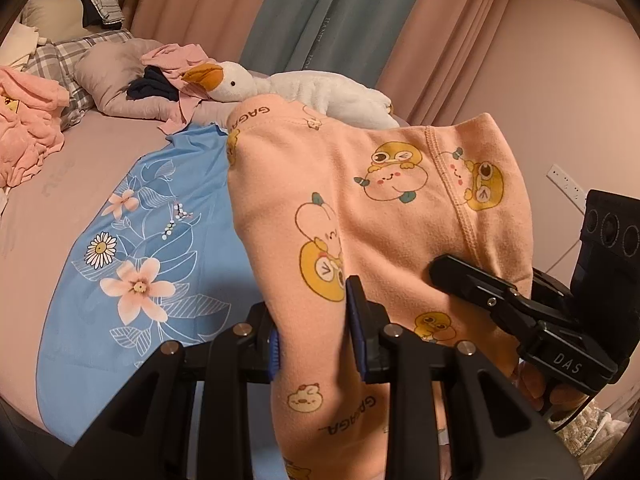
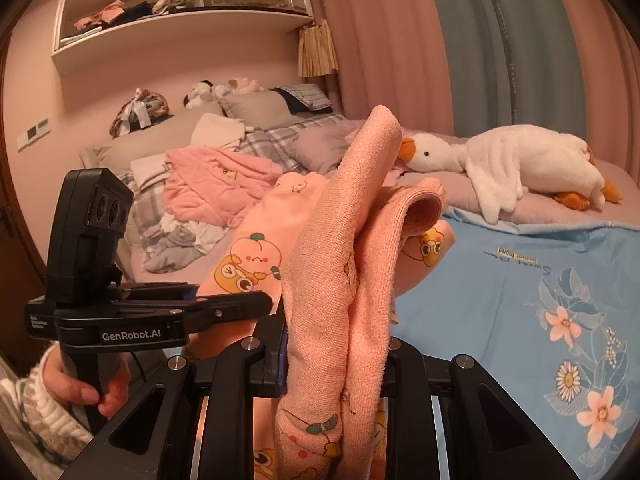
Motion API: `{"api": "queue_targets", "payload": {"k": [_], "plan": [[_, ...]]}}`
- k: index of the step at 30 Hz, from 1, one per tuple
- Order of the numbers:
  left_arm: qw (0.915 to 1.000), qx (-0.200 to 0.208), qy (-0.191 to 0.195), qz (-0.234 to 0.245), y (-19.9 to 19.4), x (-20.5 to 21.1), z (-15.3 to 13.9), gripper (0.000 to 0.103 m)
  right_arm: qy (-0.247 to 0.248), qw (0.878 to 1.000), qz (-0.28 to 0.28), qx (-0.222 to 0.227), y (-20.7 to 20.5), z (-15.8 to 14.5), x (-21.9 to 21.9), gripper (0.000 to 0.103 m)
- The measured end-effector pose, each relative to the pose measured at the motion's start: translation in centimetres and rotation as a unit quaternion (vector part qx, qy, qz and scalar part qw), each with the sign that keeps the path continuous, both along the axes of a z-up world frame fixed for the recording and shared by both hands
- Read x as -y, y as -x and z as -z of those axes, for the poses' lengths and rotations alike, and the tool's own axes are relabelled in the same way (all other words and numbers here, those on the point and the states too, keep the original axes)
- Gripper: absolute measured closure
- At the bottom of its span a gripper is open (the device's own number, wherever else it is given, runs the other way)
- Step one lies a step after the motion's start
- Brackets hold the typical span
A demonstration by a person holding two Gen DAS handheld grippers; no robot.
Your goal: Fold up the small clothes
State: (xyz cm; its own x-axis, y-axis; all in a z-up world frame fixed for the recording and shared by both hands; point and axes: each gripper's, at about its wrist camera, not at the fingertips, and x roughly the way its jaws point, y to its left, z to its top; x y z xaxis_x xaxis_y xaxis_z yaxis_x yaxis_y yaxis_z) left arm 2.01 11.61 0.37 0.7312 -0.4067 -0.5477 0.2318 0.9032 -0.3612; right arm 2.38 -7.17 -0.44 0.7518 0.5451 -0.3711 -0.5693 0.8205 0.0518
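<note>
Clamping "GAGA"-print peach garment (image 1: 400, 200): left tool (image 1: 316, 344), "DAS"-marked right tool (image 2: 336, 360).

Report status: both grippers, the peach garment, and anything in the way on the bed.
Left gripper and right gripper both shut on the peach garment. Garment held up above the blue floral sheet. Plush goose lies behind, apart.

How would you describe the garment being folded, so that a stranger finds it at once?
Look above the blue floral sheet on the bed. Both grippers hold up a peach garment there. Unlike the plain pink clothes by the pillows, it has yellow cartoon ducks and peaches.
</note>
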Motion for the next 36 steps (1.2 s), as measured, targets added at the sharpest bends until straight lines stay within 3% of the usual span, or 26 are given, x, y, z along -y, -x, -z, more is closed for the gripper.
{"api": "queue_targets", "payload": {"k": [19, 36], "plan": [[0.9995, -0.012, -0.029, 0.003, -6.3, 0.0, 1.8, 0.075, 0.000, 1.000, 0.019, -0.015, -4.8, 0.7, -0.7, 0.077], [0.9971, -0.040, -0.064, 0.000, -13.4, 0.4, 5.1, 0.074, 0.005, 0.998, 0.039, -0.045, -10.9, 2.8, -1.0, 0.077]]}}
